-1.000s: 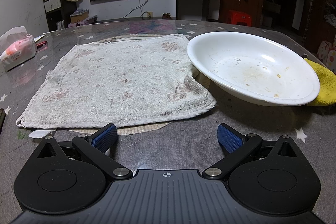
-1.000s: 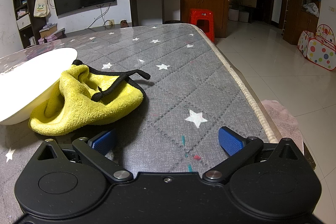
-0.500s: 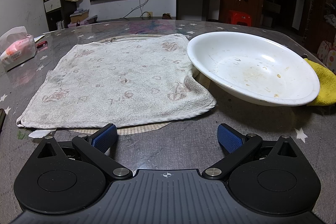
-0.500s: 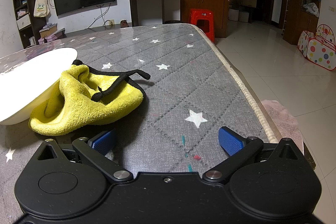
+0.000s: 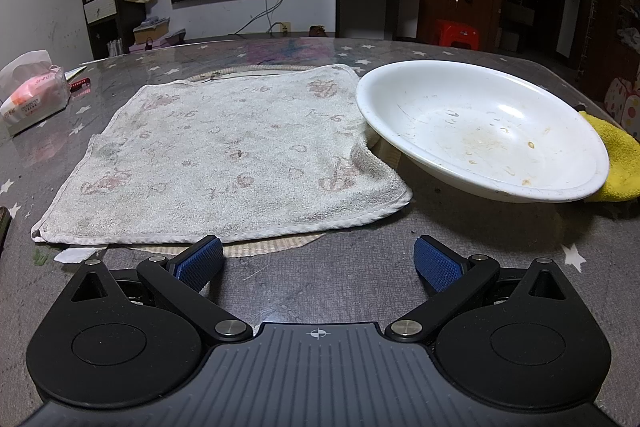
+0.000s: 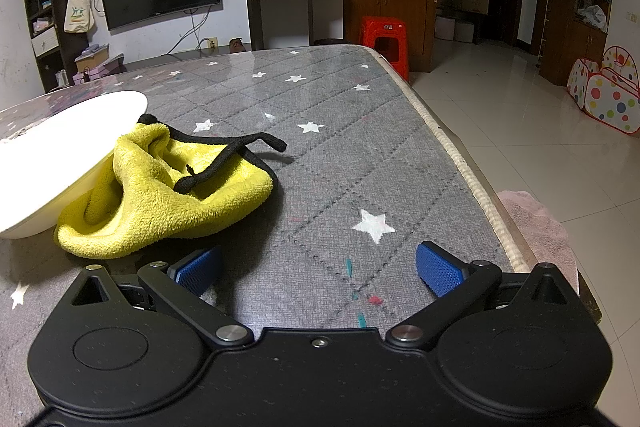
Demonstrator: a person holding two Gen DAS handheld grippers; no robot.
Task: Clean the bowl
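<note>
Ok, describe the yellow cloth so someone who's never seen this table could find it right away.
On the grey star-patterned quilted table, look to the wide shallow white bowl near its right-hand side. Tucked against and partly under that bowl's right rim lies a crumpled fluffy yellow cloth with black edging and a black loop. Unlike the flat, stained white towel left of the bowl, it is bright and bunched up.

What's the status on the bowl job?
Left gripper open, empty. Right gripper open, empty. Bowl dirty, tilted on yellow cloth. Nothing blocking.
</note>
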